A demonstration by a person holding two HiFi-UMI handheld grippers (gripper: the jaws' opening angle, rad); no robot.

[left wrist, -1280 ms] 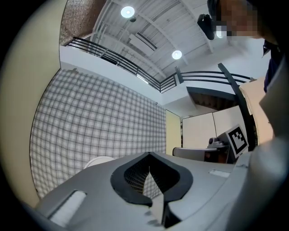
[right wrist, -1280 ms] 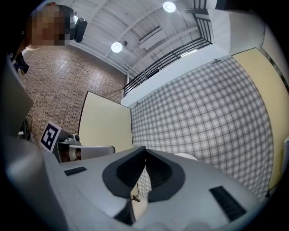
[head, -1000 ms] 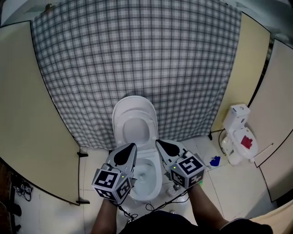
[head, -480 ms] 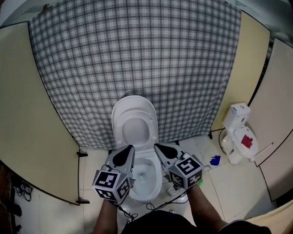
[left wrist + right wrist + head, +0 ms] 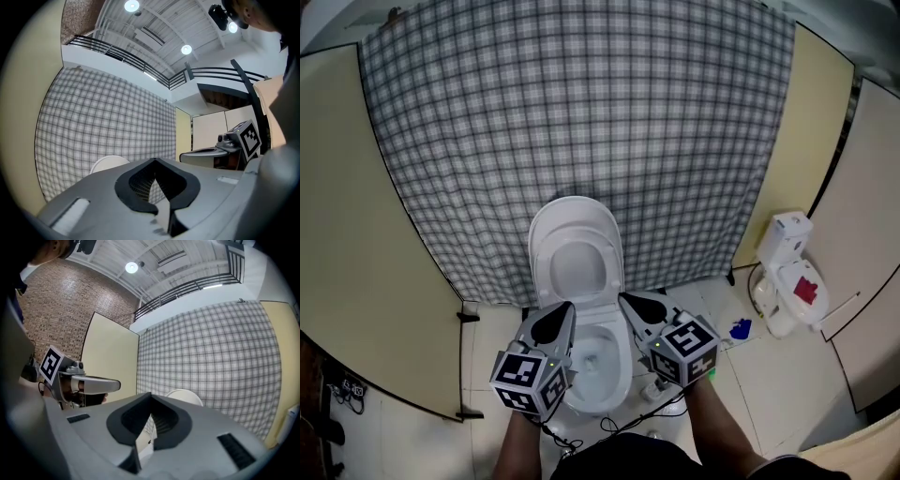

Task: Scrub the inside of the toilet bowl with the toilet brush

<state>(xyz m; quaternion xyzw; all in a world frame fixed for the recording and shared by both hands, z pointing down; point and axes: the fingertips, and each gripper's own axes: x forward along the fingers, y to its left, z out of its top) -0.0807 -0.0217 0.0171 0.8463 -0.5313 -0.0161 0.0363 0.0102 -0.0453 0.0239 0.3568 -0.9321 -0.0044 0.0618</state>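
The white toilet stands in the middle of the head view, its lid (image 5: 577,246) raised against the checked curtain and its bowl (image 5: 598,361) open below. My left gripper (image 5: 568,306) hovers over the bowl's left rim and my right gripper (image 5: 625,300) over its right rim; both point level toward the lid. Each is shut with nothing between its jaws. The left gripper (image 5: 154,161) and the right gripper (image 5: 150,394) show closed tips in their own views. I cannot pick out the toilet brush with certainty; a small white item (image 5: 660,386) stands on the floor by the toilet's right side.
A grey checked curtain (image 5: 581,112) hangs behind the toilet, between cream partition panels (image 5: 356,216). At the right stands a small white unit (image 5: 787,277) with a red patch, and a blue object (image 5: 740,329) lies on the tiled floor. Cables trail near the toilet's base.
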